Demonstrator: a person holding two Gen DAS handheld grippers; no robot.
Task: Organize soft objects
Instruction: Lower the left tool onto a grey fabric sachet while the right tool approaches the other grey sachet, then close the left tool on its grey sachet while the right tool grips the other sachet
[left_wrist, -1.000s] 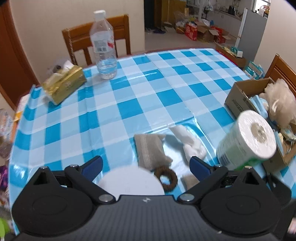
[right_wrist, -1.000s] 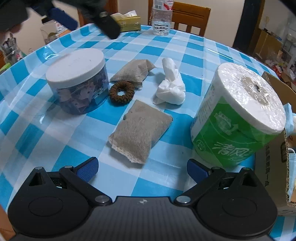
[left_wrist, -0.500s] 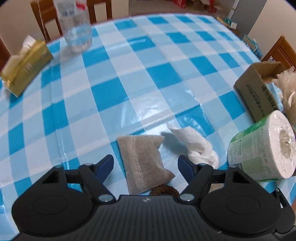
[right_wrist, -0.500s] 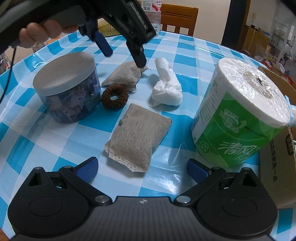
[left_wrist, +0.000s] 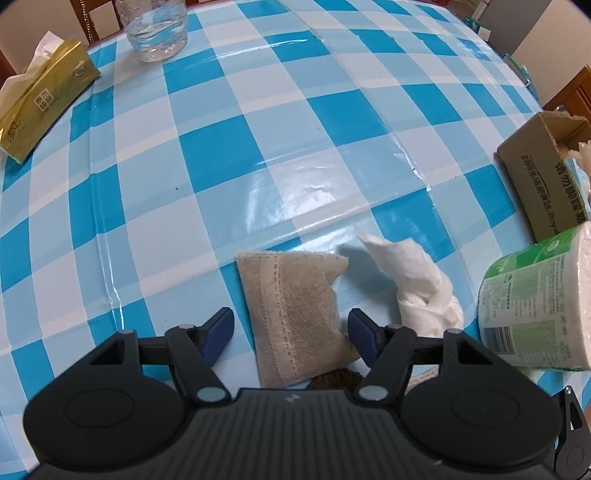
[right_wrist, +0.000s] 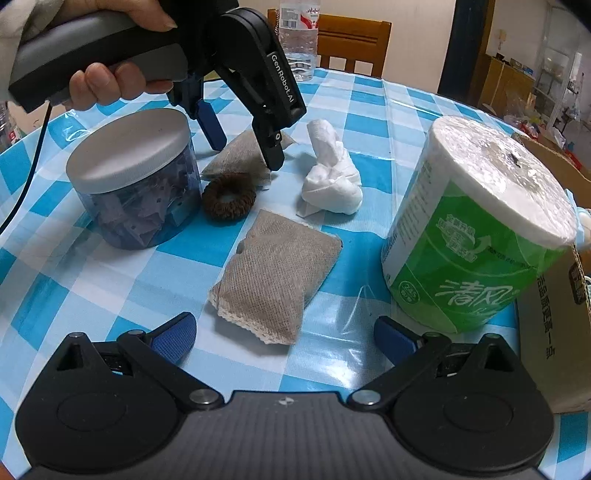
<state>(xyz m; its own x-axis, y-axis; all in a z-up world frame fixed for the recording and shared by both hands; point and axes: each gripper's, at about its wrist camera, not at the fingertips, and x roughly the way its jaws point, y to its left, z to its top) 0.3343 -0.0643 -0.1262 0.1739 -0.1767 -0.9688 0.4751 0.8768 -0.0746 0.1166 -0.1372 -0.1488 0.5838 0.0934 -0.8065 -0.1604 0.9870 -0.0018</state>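
The left tongs (left_wrist: 290, 330) have just been closing, straddling the far pouch (left_wrist: 299, 314) to pinch it, pads not yet pressing; the right tongs (right_wrist: 284, 338) wait spread above the desk (right_wrist: 92, 295).

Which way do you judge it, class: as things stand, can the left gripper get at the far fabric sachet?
Probably yes. The left gripper straddles the far fabric sachet, its jaws just closing, pads not yet pressing. The hair tie and crumpled tissue lie beside it, not across it.

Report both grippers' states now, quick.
Left gripper: open, closing around the grey-brown fabric sachet, not yet gripping.
Right gripper: open, empty.
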